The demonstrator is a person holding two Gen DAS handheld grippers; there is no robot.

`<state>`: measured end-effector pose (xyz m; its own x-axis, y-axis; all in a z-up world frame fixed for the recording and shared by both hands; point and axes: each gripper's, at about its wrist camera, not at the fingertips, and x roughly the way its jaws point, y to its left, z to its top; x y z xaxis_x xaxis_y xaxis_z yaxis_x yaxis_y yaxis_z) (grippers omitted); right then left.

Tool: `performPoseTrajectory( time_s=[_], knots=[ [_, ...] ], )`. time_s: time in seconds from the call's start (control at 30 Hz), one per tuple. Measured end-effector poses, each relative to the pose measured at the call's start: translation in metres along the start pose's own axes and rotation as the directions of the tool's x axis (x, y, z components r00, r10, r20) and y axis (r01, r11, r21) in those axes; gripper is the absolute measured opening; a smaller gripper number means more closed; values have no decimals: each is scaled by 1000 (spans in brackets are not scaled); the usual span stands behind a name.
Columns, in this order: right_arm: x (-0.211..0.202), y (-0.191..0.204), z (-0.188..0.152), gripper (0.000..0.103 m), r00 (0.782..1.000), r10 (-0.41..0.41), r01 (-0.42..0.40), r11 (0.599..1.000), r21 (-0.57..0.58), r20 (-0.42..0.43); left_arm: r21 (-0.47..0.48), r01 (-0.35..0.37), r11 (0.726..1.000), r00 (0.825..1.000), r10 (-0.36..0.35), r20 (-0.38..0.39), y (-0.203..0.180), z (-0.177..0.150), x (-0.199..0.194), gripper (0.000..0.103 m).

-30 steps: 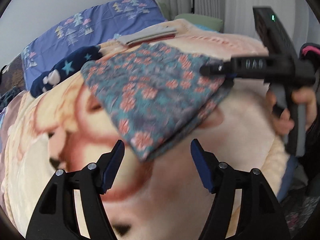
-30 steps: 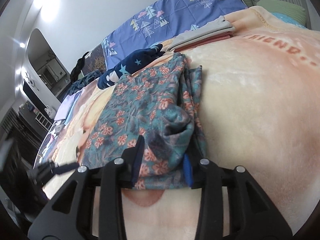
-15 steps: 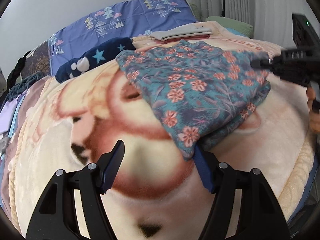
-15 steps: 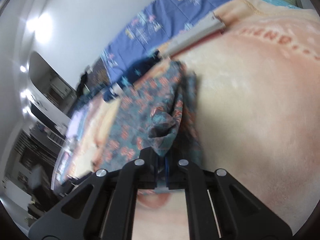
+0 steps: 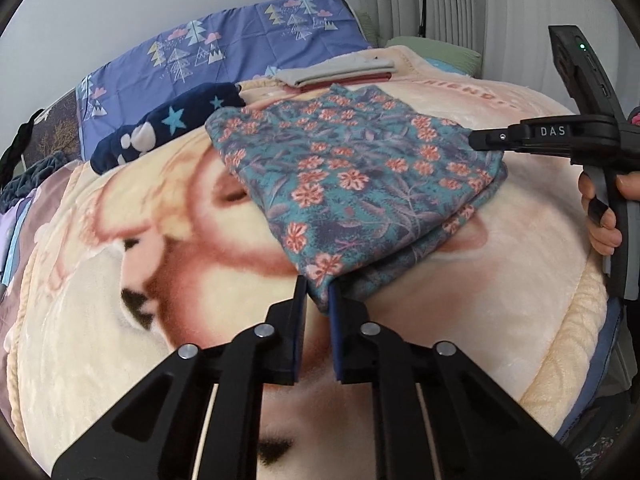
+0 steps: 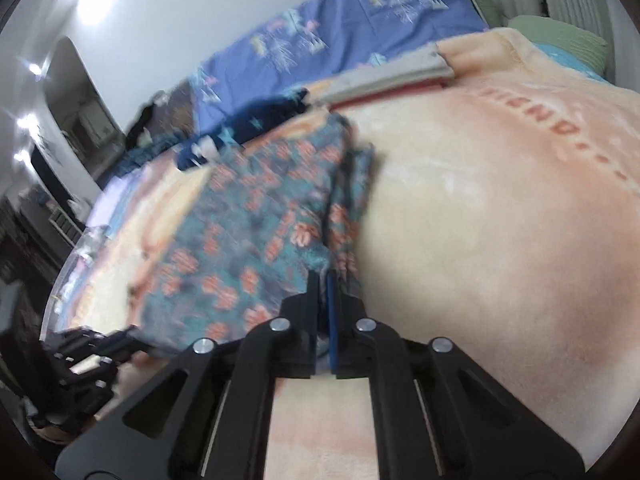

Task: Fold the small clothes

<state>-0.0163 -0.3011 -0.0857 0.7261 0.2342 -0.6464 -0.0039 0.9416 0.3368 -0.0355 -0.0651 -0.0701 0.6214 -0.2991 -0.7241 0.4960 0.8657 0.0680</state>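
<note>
Both grippers are on the floral garment (image 5: pixel 352 184), each at a near corner. Left gripper (image 5: pixel 318 300): its jaws are closing, almost together, with the near-left corner of the cloth between the blue pads. Right gripper (image 6: pixel 323 292): its jaws are pressed together on the folded edge at the garment's right side, and in the left wrist view its tip meets the cloth at that corner (image 5: pixel 480 142), with a person's fingers (image 5: pixel 600 216) around the trigger handle.

Outward from the pinches, the garment lies already doubled, its layers stacked, in the middle of a peach printed blanket (image 5: pixel 140 280) on a bed. Beyond its far-left edge sits a navy star-print piece (image 5: pixel 168 128), and beyond its far edge a flat stack of grey and red folded clothes (image 5: pixel 340 74), with a blue tree-print sheet (image 5: pixel 224 52) behind.

Risks, as I judge them: the left pinch looks to take only the very tip of the corner, so a lift could pull the cloth free or catch just the top layer, letting the lower layer sag and spoil the fold. The right wrist view is blurred, so I cannot tell how many layers that gripper has. If either hand rises faster than the other, the doubled cloth may skew. The plush blanket could also drag on the underside or be nipped along with the corner.
</note>
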Motion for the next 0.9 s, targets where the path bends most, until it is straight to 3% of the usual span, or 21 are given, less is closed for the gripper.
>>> performPoseTrajectory(
  time_s=[0.1, 0.23, 0.4, 0.5, 0.6, 0.63, 0.67, 0.8, 0.9],
  knots=[
    [-5, -10, -3, 4, 1000, 4, -4, 1000, 21, 5, -35, 9, 999, 1000, -10, -26, 8, -8, 3, 9],
    [1, -14, -6, 7, 999, 2, -2, 1000, 7, -52, -57, 46, 997, 998, -47, -28, 16, -13, -2, 5],
    [-20, -5, 6, 11, 998, 58, -57, 998, -33, 26, -86, 194, 977, 979, -187, 76, 23, 3, -35, 4],
    [-12, 3, 10, 10, 997, 70, -69, 996, -59, 17, -82, 209, 975, 973, -199, 113, 21, 17, -31, 5],
    [17, 2, 2, 3, 995, -42, 36, 998, -60, -91, -79, 197, 977, 980, -197, 9, 14, 15, 8, 5],
    [25, -2, -4, 2, 991, -69, 62, 996, -62, -113, -80, 182, 980, 981, -187, -55, 10, 9, 25, 5],
    [25, -4, -7, 2, 992, -67, 60, 996, -64, -107, -93, 189, 977, 978, -196, -69, 10, 4, 33, 5],
    [12, 8, -3, 2, 992, -98, 86, 985, -148, -77, -125, 220, 967, 973, -227, -45, 16, 6, 29, 6],
    [4, 15, 17, 10, 996, -77, 70, 983, -171, -37, -122, 238, 963, 970, -241, -8, 21, 12, 16, 6]
  ],
)
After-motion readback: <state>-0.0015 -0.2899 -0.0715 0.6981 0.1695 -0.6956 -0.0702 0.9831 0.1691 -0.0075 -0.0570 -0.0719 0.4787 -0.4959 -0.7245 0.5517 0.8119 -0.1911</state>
